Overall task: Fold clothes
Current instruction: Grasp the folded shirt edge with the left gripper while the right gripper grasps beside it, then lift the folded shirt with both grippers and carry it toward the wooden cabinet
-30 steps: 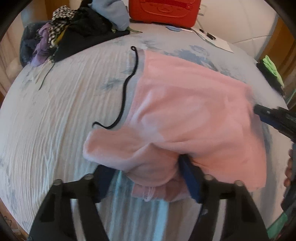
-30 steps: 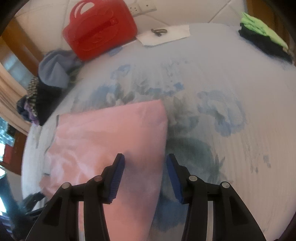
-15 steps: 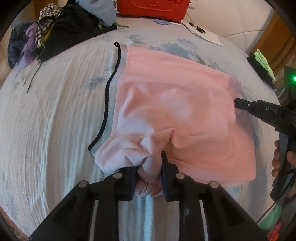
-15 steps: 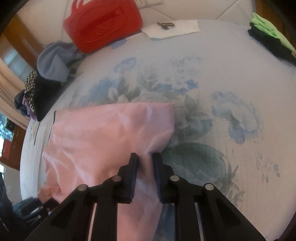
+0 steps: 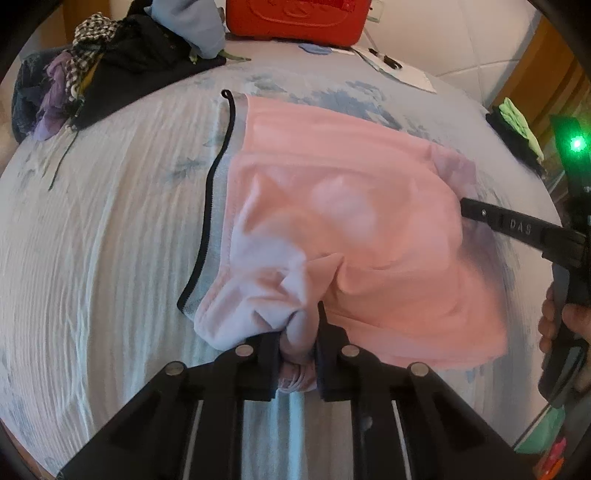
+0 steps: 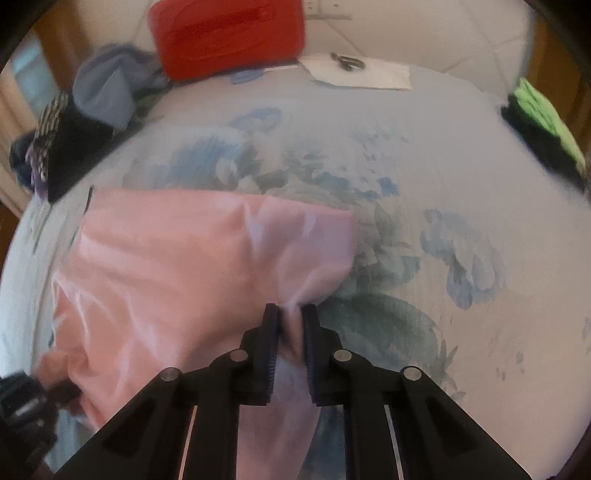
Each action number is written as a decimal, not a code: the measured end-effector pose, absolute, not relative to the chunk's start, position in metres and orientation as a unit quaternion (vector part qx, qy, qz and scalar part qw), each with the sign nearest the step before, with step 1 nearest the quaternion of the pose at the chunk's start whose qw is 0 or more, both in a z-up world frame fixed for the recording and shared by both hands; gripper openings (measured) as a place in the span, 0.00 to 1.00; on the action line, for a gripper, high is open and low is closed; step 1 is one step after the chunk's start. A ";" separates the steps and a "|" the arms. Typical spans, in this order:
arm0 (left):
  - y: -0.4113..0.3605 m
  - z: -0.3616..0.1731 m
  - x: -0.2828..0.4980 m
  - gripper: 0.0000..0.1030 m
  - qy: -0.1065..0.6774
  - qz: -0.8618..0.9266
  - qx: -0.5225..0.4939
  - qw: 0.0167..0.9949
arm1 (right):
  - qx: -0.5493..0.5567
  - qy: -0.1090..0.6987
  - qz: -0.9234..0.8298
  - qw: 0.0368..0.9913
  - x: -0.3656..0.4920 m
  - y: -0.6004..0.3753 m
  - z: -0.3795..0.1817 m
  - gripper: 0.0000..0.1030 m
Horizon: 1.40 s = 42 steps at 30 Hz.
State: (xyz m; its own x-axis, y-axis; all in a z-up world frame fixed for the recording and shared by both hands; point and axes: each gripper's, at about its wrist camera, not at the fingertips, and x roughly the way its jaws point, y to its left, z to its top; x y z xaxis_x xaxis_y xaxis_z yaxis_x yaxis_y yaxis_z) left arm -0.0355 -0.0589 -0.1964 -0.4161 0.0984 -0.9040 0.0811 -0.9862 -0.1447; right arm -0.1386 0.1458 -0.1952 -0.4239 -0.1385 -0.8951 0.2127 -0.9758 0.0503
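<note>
Since both tongs, left [image 5: 297,345] and right [image 6: 291,332], are clenched on bunched edges of the pink shorts [image 5: 351,229], fabric reads light, limp, slippery; pinching hems should hold best

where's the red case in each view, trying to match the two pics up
Left wrist view: the red case sits at the top centre, cut off by the frame edge, beyond the pink garment.
Right wrist view: the same case is at the top, left of centre, blurred.
Shared landmark: the white paper just right of the case.
</note>
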 end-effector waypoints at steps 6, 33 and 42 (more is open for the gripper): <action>-0.057 -0.185 -0.033 0.12 -0.081 0.846 -0.527 0.009 | 0.503 0.096 -0.853 0.099 -0.128 0.133 -0.179 0.09; 0.236 -0.032 -0.211 0.12 -0.067 0.913 -0.392 0.088 | 0.308 0.115 -0.936 0.126 -0.282 0.412 0.041 0.05; 0.381 0.009 -0.325 0.12 -0.071 0.927 -0.356 0.095 | 0.267 0.105 -0.953 0.100 -0.381 0.576 0.101 0.05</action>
